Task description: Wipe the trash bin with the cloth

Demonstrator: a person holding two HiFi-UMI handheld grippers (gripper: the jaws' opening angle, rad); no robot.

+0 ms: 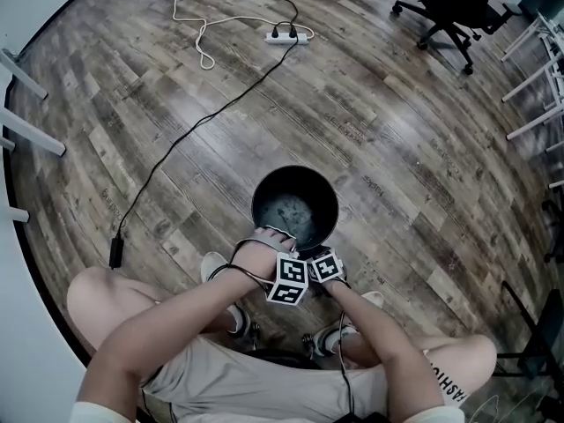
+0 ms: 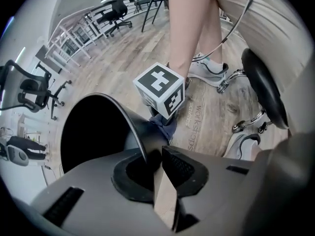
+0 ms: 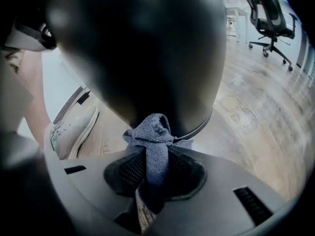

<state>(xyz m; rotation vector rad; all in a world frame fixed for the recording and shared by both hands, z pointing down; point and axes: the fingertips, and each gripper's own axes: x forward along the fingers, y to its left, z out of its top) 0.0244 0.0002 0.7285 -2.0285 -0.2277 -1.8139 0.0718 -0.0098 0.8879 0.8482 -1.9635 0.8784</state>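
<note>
While the left gripper (image 2: 155,163) clamps the trash bin (image 1: 264,188) rim, the right gripper (image 3: 147,168) pinches a grey cloth (image 3: 152,132). The cloth bunches just ahead of its jaws — against the bin's outer wall.

Wood-plank floor (image 1: 397,148); white power strip (image 1: 289,35) with cables (image 1: 189,135) plugged in, far side; black office chair (image 1: 454,3) upper right; possibly a power adapter (image 1: 115,252) lying left.
</note>
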